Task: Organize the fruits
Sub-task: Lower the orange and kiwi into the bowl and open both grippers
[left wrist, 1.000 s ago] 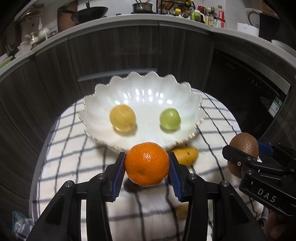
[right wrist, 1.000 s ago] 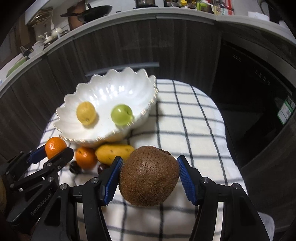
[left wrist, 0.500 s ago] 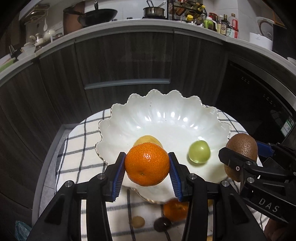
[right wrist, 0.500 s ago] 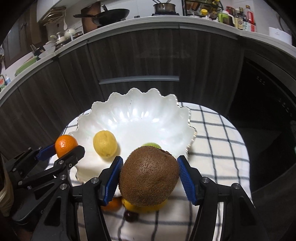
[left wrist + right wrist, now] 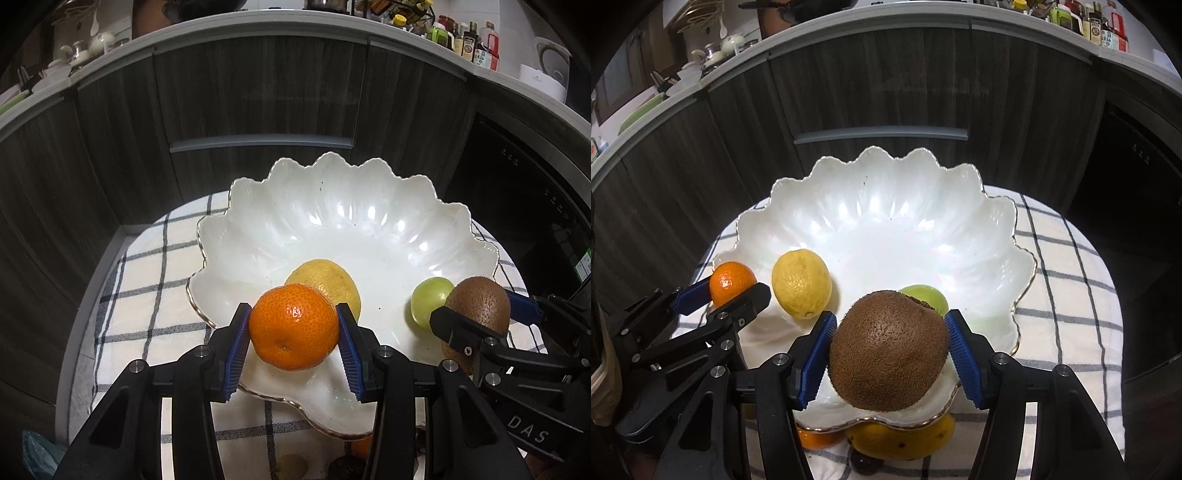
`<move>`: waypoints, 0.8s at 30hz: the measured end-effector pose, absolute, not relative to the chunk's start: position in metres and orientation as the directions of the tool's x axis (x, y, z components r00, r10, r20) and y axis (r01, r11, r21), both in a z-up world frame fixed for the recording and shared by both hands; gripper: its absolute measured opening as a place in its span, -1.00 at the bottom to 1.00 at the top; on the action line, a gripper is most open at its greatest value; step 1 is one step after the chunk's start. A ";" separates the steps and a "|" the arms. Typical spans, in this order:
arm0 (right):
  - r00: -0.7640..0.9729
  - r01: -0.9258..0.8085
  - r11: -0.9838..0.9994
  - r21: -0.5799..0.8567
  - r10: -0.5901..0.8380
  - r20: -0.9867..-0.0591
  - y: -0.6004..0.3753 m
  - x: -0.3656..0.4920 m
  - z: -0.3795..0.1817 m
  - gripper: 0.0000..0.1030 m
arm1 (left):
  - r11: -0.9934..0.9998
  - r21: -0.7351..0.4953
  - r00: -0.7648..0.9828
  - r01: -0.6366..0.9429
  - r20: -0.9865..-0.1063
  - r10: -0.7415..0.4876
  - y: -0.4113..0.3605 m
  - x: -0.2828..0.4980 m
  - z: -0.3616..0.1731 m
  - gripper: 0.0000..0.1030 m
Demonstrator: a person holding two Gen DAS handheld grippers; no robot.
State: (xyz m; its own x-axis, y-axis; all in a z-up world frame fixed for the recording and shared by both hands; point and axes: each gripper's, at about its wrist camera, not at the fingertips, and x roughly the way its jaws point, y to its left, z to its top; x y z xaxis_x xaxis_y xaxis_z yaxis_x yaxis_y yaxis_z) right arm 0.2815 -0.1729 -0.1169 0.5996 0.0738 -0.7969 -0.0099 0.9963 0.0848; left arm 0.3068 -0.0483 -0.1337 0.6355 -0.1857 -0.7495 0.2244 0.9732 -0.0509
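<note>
A white scalloped bowl (image 5: pixel 332 229) (image 5: pixel 886 206) stands on a checked cloth. A yellow lemon (image 5: pixel 332 277) (image 5: pixel 801 282) and a green fruit (image 5: pixel 430 299) (image 5: pixel 929 295) lie in it. My left gripper (image 5: pixel 293 341) (image 5: pixel 733 290) is shut on an orange mandarin (image 5: pixel 293 326) (image 5: pixel 731 277), held over the bowl's near left rim. My right gripper (image 5: pixel 888 356) (image 5: pixel 476 312) is shut on a brown kiwi (image 5: pixel 888 349) (image 5: pixel 478 304), held over the bowl's near right rim.
More fruit lies on the checked cloth (image 5: pixel 147 295) (image 5: pixel 1067 295) in front of the bowl: a yellow mango (image 5: pixel 901 441), an orange (image 5: pixel 816 439) and small dark fruits (image 5: pixel 347 467). Dark cabinets (image 5: pixel 258 92) and a counter with kitchenware stand behind.
Both grippers have risen and moved forward with their fruit, from in front of the bowl to over its near rim. The fruit in the bowl has not moved.
</note>
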 end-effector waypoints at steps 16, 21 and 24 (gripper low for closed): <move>0.605 0.038 0.999 0.038 0.007 -0.796 -0.180 0.278 -0.110 0.55 | 0.983 -0.028 0.656 0.184 -0.741 -0.144 -0.041 0.307 -0.127 0.50; 0.627 0.076 0.997 0.026 -0.027 -0.778 -0.185 0.269 -0.099 0.60 | 0.986 0.003 0.688 0.166 -0.716 -0.114 -0.039 0.298 -0.115 0.74; 0.636 0.096 0.995 0.017 -0.048 -0.771 -0.188 0.264 -0.092 0.67 | 0.988 0.021 0.708 0.152 -0.700 -0.094 -0.037 0.291 -0.106 0.85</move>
State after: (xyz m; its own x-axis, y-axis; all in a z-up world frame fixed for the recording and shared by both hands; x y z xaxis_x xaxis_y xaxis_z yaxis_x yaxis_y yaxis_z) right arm 0.2639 -0.1884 -0.0922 0.6356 -0.0479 -0.7706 0.0958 0.9953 0.0171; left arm 0.2910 -0.0374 -0.1063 0.7076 -0.0944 -0.7003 0.1525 0.9881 0.0209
